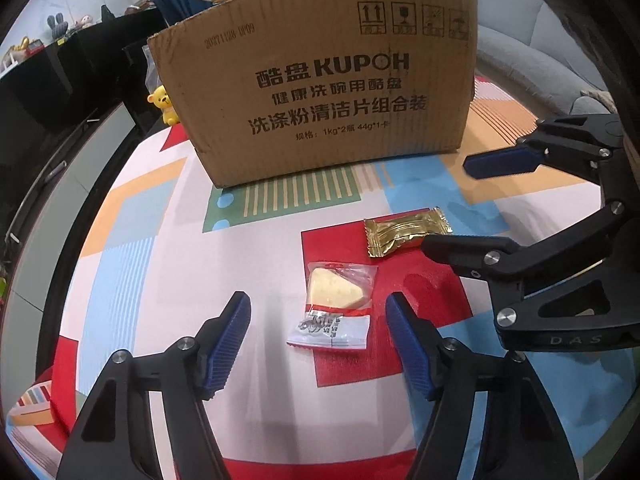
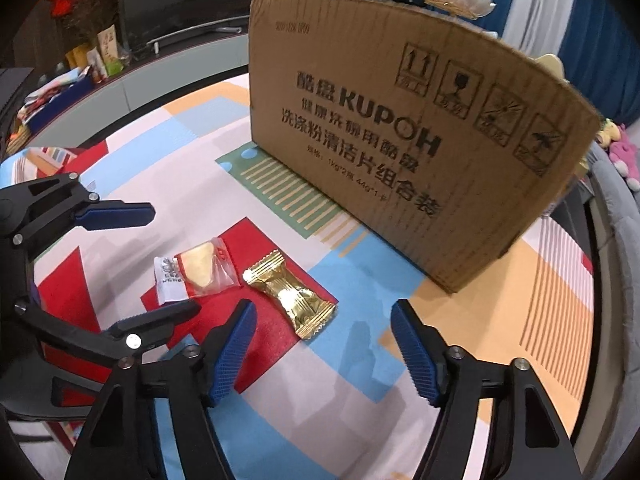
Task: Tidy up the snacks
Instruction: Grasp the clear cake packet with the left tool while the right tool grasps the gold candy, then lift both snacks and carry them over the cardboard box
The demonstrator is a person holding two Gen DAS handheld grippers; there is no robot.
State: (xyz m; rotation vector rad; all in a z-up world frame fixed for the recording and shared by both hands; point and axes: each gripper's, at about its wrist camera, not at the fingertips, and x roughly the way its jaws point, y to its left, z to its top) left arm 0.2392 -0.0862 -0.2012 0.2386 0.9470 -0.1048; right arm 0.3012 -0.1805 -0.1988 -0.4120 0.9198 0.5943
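Snacks: two left out on the surface (image 1: 160, 280), none boxed that I can see. The cardboard box (image 1: 320, 92) stands upright with its printed side to me, and its inside is hidden from both wrist cams, so I can't say what's already in it. My read: we're at the pick stage, and grasp, carry and drop are still to do for both.

Left gripper (image 1: 318, 344): jaws apart, nothing pinched. The clear-wrapped snack (image 1: 336, 304) lies flat in the gap between the fingers, its printed tail nearest me, and I see no pad contact on either side. It's on the near side of the box, well short of it.

Right gripper (image 2: 324, 350): also apart and empty. The gold-wrapped snack (image 2: 290, 294) lies just ahead of its tips, closer to the left-hand finger in that view than to the other, so it's not centred yet. In the left wrist view one right finger reaches the edge of the gold wrapper, but I can't tell contact from overlap.

Relative to the box: the gold snack sits nearer to it, the clear one just behind that, towards me. The two are close, wrappers nearly meeting, and both lie on the red patch of the patterned cloth.

Both grippers crowd the same spot, so I'd judge finger clash is the main risk on closing.
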